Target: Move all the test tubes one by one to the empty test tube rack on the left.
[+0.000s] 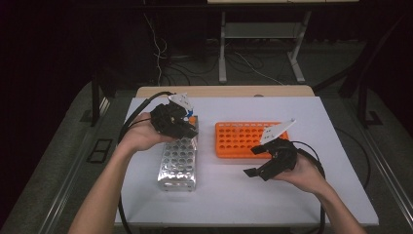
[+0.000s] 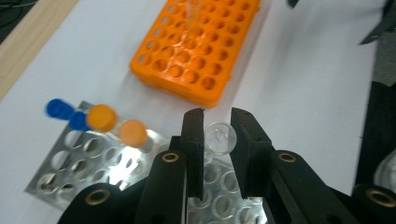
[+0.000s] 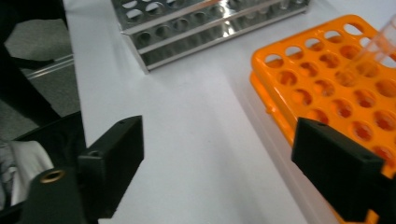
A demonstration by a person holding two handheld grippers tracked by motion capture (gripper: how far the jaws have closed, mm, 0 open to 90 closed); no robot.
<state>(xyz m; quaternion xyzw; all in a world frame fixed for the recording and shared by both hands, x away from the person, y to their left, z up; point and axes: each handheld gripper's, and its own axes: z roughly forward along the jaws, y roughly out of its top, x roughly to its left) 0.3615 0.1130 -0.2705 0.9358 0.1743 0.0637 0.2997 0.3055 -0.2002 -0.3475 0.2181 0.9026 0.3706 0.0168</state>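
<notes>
With our left gripper [image 2: 217,140] fingers clamped on a clear tube [image 2: 218,138] and the right gripper [image 3: 219,163] fingers apart, we judged steady, upright carrying toward the orange rack [image 2: 196,51] best.

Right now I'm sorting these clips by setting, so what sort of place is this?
Probably a lab bench or test room: an orange tube rack and a metal tube rack sit on a white table, the left gripper holds a clear tube, and cables trail across the floor behind.
</notes>
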